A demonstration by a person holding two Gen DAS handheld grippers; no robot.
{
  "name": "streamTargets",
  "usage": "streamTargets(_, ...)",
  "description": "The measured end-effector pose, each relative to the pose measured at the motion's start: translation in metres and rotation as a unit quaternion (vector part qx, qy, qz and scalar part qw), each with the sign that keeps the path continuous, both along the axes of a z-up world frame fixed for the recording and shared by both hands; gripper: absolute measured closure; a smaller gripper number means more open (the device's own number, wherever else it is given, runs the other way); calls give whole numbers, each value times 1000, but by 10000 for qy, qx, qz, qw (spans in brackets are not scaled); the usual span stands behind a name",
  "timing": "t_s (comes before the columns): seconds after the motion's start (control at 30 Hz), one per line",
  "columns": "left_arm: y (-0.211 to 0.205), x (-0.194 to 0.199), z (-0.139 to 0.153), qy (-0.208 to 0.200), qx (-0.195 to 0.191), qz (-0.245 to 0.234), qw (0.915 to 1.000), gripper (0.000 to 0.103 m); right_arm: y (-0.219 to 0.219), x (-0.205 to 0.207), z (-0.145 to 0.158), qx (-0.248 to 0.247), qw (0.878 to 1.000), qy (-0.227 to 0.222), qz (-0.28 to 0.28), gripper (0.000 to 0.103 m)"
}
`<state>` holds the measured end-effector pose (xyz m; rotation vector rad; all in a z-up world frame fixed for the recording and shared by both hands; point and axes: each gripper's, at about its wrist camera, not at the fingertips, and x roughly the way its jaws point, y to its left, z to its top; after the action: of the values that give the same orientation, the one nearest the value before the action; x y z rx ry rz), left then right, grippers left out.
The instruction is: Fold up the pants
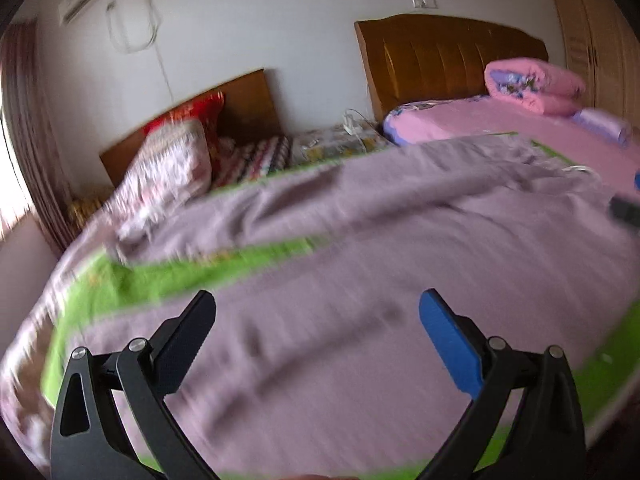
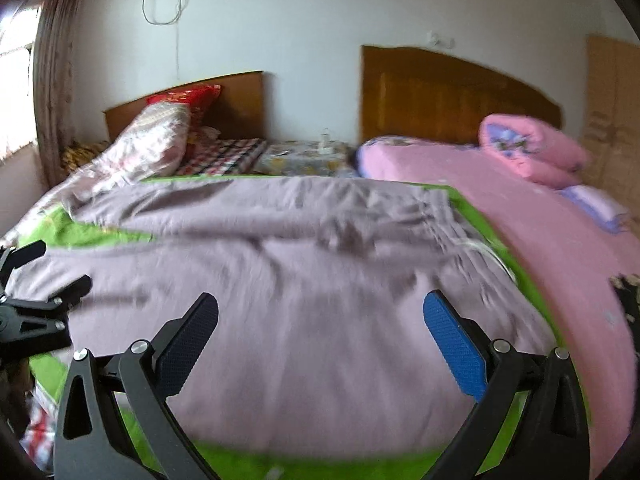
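Mauve pants (image 2: 312,280) lie spread flat on a green sheet (image 2: 480,216) on the bed, waistband to the right, legs running left. They fill the left wrist view (image 1: 360,280) too. My left gripper (image 1: 318,312) is open and empty, just above a pant leg. It also shows at the left edge of the right wrist view (image 2: 44,268). My right gripper (image 2: 320,312) is open and empty above the near edge of the pants. Both views are motion-blurred.
A pink sheet (image 2: 540,240) covers the bed's right side, with a rolled pink quilt (image 2: 532,148) by the wooden headboard (image 2: 440,92). A floral pillow (image 2: 152,140) and red pillow (image 2: 188,98) lie on the left bed. A curtained window (image 2: 52,80) is far left.
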<state>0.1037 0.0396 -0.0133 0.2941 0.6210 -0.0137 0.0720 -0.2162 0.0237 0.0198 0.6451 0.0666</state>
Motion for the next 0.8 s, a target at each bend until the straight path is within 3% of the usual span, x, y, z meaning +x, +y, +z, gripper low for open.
streamTargets(0.07, 13, 52, 11, 541, -124, -510, 9972, 2, -22, 50, 5, 194, 9990, 396, 109, 4)
streamTargets(0.13, 23, 102, 18, 1009, -498, -1123, 9873, 2, -40, 99, 5, 189, 9978, 565, 302, 4)
streamTargets(0.23, 43, 185, 22, 876, -949, -1574, 9790, 2, -64, 197, -9, -111, 9911, 968, 912, 4)
streamTargets(0.37, 63, 293, 3, 1600, -1359, -1901, 9590, 2, -84, 295, -32, -352, 9786, 1348, 1517, 4)
streamTargets(0.47, 71, 334, -6, 1528, -1242, -2178, 9559, 2, -87, 346, -51, -601, 9642, 1571, 2048, 4)
streamTargets(0.53, 74, 353, -16, 1643, -1088, -2472, 9487, 2, -89, 377, -72, -814, 9516, 1916, 2263, 5)
streamTargets(0.6, 74, 366, -25, 1712, -837, -2622, 9460, 3, -95, 401, -90, -675, 9412, 2222, 2455, 13)
streamTargets(0.7, 77, 379, -37, 2042, -630, -2948, 9314, 10, -104, 413, -96, -260, 9354, 2256, 2710, 16)
streamTargets(0.73, 80, 383, -42, 2164, -583, -3036, 9261, 12, -108, 413, -96, -222, 9350, 2250, 2732, 24)
streamTargets(0.8, 84, 388, -49, 2430, -658, -3221, 9126, 20, -114, 410, -89, -151, 9336, 2223, 2806, 76)
